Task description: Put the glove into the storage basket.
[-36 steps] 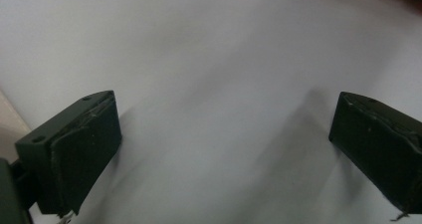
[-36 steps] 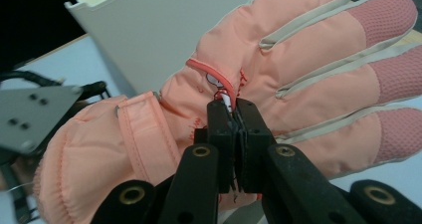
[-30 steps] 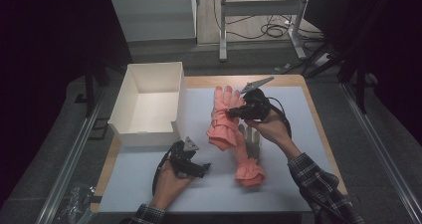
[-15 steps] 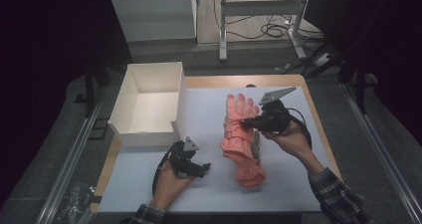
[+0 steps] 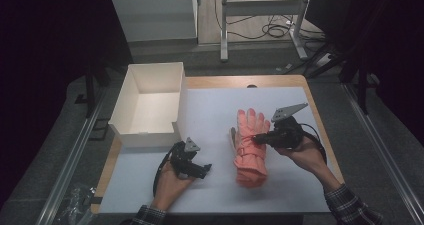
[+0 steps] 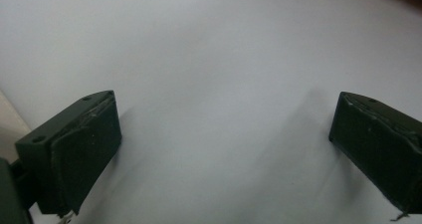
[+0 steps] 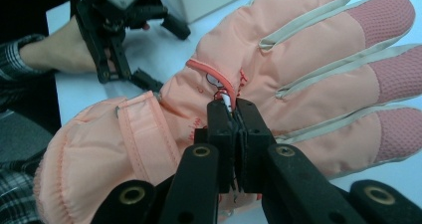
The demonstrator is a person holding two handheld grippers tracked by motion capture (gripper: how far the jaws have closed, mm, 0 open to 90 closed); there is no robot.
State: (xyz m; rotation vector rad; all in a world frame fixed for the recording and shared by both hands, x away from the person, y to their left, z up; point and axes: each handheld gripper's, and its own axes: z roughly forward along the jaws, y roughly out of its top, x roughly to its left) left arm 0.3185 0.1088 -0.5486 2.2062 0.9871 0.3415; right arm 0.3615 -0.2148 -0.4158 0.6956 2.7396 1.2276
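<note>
Right gripper (image 7: 233,104) jaws pinched on the pink glove (image 5: 249,142); left gripper (image 5: 202,169), at its 9 o'clock, jaws wide, empty.

A laboratory or recording workspace rather than a home. A wooden bench (image 5: 320,135) covered with a plain white sheet (image 5: 210,115) stands in a dark room, lit from above. Metal rails (image 5: 70,160) run along both sides of the bench. Behind it, loose cables (image 5: 272,30) lie on a bare floor beside the metal legs of a frame (image 5: 224,25) and a white cabinet (image 5: 155,15).
</note>
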